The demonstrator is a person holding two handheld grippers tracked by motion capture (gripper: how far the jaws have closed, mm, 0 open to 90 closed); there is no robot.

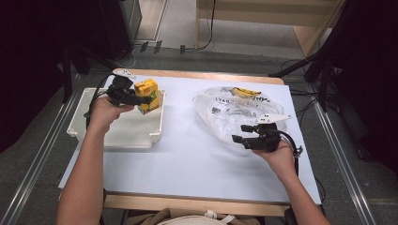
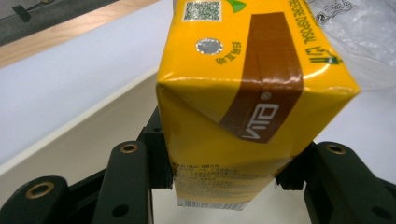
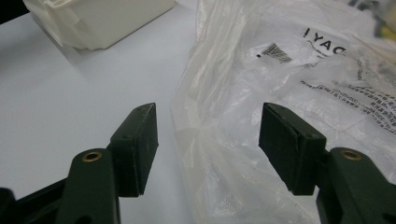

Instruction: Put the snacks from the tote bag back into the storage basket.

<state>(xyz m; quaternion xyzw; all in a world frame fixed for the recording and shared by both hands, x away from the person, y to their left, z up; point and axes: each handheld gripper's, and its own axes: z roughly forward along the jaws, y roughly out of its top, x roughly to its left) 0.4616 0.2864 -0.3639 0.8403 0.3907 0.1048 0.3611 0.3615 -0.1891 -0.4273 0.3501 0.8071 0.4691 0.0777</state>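
Holding a carton [image 1: 147, 95] over the tray [image 1: 117, 133], upper left.
Left gripper [image 1: 141, 99] jaws clamp the carton; right gripper [image 1: 241, 133] jaws gape at the bag [image 1: 234, 110].

— How many cartons were there?
— One yellow drink carton [image 1: 147, 95], over the one white tray [image 1: 119, 136].
— And bags?
— One clear plastic bag [image 1: 234, 112] on the worktop [image 1: 178, 159], with one yellow item [image 1: 246, 92] at its far edge.
— Grippers?
— Two, a left gripper [image 1: 141, 99] and a right gripper [image 1: 242, 133]
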